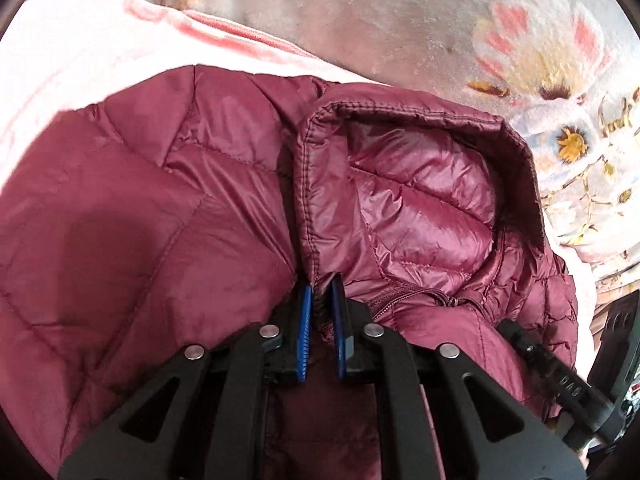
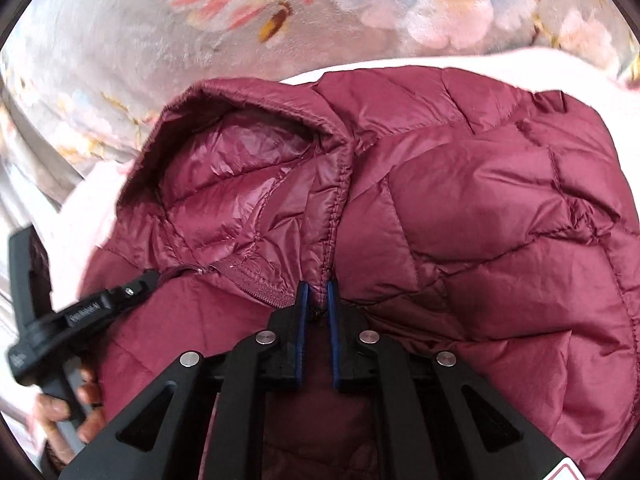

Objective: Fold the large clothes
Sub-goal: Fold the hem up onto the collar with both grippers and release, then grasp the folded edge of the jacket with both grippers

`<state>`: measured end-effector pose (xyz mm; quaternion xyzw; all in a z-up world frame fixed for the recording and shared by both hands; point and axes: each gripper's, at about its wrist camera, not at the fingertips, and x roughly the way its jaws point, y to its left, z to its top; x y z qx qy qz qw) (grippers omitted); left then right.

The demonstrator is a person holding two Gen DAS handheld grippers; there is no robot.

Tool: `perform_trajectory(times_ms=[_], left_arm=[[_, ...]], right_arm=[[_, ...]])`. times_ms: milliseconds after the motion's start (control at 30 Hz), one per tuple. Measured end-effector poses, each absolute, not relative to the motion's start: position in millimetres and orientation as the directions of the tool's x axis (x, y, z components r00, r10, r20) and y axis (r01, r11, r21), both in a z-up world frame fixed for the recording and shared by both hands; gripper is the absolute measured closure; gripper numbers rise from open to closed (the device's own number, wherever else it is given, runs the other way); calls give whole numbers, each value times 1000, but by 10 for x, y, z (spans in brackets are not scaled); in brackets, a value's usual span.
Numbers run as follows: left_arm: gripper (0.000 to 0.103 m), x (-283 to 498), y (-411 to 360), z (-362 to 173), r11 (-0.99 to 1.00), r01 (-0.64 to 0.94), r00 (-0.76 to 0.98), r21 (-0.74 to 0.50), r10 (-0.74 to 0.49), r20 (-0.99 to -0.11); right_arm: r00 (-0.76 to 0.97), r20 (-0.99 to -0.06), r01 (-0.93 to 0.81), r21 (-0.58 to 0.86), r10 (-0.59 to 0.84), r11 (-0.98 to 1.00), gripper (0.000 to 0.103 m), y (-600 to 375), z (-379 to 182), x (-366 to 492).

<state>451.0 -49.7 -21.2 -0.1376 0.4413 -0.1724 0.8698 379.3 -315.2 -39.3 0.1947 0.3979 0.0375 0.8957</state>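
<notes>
Jacket (image 1: 140,208) hood hem pinched between left (image 1: 320,300) and right (image 2: 318,296) fingers.

Bedroom: floral fleece blanket (image 1: 400,20), pink bedding (image 1: 80,52)

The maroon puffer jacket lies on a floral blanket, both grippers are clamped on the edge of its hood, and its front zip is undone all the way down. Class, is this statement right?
One detail is wrong. The maroon puffer jacket is zipped: the right wrist view shows the front zip closed up to the hood. The floral blanket and the left gripper and right gripper clamped on the hood's edge stand as stated.
</notes>
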Motion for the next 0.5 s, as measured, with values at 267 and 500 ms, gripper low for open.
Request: perform_trajectory(times_ms=[267,500], left_arm=[[92,4683,-303,851,900,182,653,-396,-411,-636],[92,5626,-719,966,892,77,621,-444,-392,-679]], right_arm=[[792,-564,103,502,235,859,85,-3622,503,3804],[782,-602,139,423,163,896,85,-3456,666,4687]])
